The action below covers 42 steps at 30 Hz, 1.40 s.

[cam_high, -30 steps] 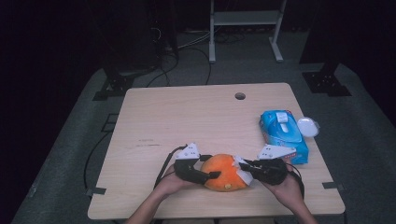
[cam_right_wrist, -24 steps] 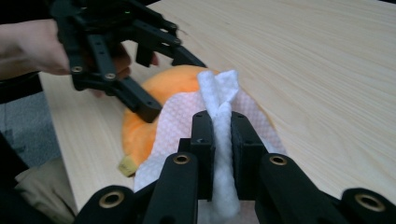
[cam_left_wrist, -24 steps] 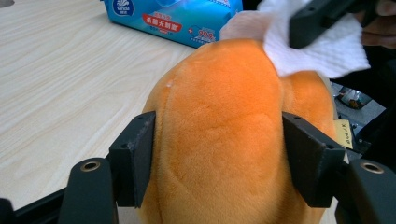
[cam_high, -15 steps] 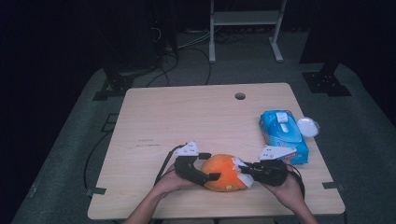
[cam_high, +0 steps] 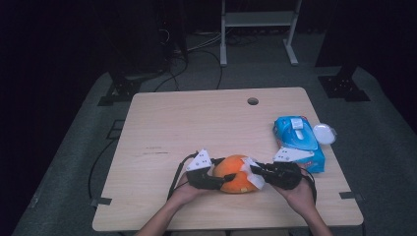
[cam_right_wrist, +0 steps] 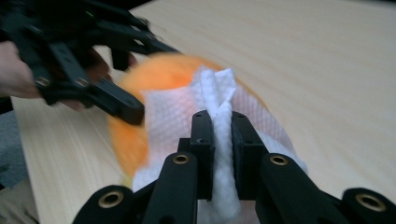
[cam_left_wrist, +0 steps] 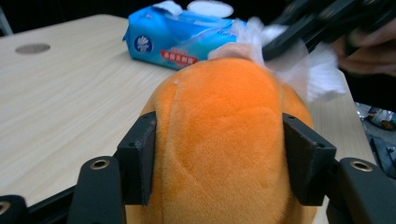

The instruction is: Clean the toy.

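An orange plush toy point(cam_high: 235, 173) lies near the table's front edge. My left gripper point(cam_high: 222, 181) grips it from the left. In the left gripper view the jaws point(cam_left_wrist: 217, 158) have just been closing and now press into both flanks of the plush point(cam_left_wrist: 219, 135). My right gripper point(cam_high: 252, 169) comes in from the right, shut on a folded white wipe point(cam_high: 253, 178). In the right gripper view the wipe point(cam_right_wrist: 173, 116) is pinched between that gripper's jaws point(cam_right_wrist: 222, 126) and spreads over the plush point(cam_right_wrist: 128, 140).
A blue pack of wet wipes point(cam_high: 299, 140) lies at the table's right side, with a round white lid point(cam_high: 324, 132) beside it at the edge. A cable hole point(cam_high: 253, 101) sits near the far edge of the wooden table point(cam_high: 196, 123).
The right gripper with the wipe has edged slightly left over the plush. The left hand has stayed where it was.
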Each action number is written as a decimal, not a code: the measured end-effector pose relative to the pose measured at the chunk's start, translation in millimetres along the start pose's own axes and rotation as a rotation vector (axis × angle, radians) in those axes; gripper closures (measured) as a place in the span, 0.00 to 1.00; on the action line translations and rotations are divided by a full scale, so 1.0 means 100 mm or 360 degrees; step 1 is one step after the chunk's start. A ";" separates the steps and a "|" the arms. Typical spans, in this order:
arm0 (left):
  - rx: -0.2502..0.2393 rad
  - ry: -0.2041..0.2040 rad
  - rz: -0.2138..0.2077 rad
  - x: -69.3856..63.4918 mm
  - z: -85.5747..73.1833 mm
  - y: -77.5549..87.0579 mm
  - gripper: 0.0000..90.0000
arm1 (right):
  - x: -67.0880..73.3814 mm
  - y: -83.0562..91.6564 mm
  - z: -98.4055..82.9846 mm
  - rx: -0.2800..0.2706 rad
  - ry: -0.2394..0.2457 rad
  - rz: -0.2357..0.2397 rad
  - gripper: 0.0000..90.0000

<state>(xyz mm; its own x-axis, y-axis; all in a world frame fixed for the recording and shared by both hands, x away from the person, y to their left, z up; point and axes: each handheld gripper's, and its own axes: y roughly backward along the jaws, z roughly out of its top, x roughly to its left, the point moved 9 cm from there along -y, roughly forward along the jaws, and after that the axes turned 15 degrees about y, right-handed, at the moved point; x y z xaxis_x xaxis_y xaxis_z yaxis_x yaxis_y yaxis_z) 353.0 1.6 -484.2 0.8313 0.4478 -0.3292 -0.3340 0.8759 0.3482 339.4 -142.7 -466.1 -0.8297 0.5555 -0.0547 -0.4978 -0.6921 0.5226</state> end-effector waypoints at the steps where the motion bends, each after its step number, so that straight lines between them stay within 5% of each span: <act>1: 0.0014 0.0016 -0.0001 0.01 -0.01 0.01 0.38 | -0.04 -0.02 -0.06 0.0022 -0.0025 -0.0004 0.90; 5: 0.0041 0.0037 -0.0012 0.04 -0.04 0.03 0.33 | -0.14 -0.02 -0.16 0.0068 -0.0071 -0.0050 0.90; 11: 0.0075 -0.0071 0.0004 -0.06 -0.04 -0.01 0.26 | 0.10 0.03 0.18 -0.0106 0.0044 0.0010 0.90; 13: 0.0079 -0.0113 0.0020 -0.08 -0.05 -0.01 0.26 | 0.15 -0.01 0.17 -0.0067 0.0094 0.0008 0.90; 20: 0.0070 -0.0111 0.0023 -0.06 -0.04 -0.02 0.25 | -0.03 0.04 -0.01 0.0015 0.0054 -0.0095 0.90; 22: 0.0069 -0.0130 0.0034 -0.08 -0.04 -0.04 0.24 | 0.04 0.05 0.06 -0.0046 0.0048 -0.0052 0.90; 26: 0.0070 -0.0165 0.0056 -0.11 -0.04 -0.05 0.23 | 0.29 0.00 0.24 -0.0097 0.0168 0.0032 0.89; 28: 0.0072 -0.0181 0.0063 -0.12 -0.04 -0.05 0.23 | 0.30 -0.03 0.22 -0.0056 0.0220 0.0000 0.89; 34: 0.0075 -0.0223 0.0081 -0.15 -0.03 -0.09 0.22 | 0.16 0.01 0.14 -0.0022 0.0173 -0.0078 0.90; 39: 0.0085 -0.0286 0.0090 -0.18 -0.03 -0.10 0.22 | 0.40 -0.05 0.29 -0.0100 0.0234 0.0033 0.89; 42: 0.0086 -0.0295 0.0098 -0.19 -0.04 -0.10 0.22 | 0.43 -0.10 0.27 -0.0046 0.0306 -0.0003 0.90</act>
<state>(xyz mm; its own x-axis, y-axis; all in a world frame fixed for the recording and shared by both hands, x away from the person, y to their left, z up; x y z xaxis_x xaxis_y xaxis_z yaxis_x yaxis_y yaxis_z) 339.4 -15.2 -485.0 0.8793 0.4551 -0.1403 -0.3666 0.8348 0.4107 315.2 -99.5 -450.4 -0.8605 0.4603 -0.2185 -0.5040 -0.7058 0.4978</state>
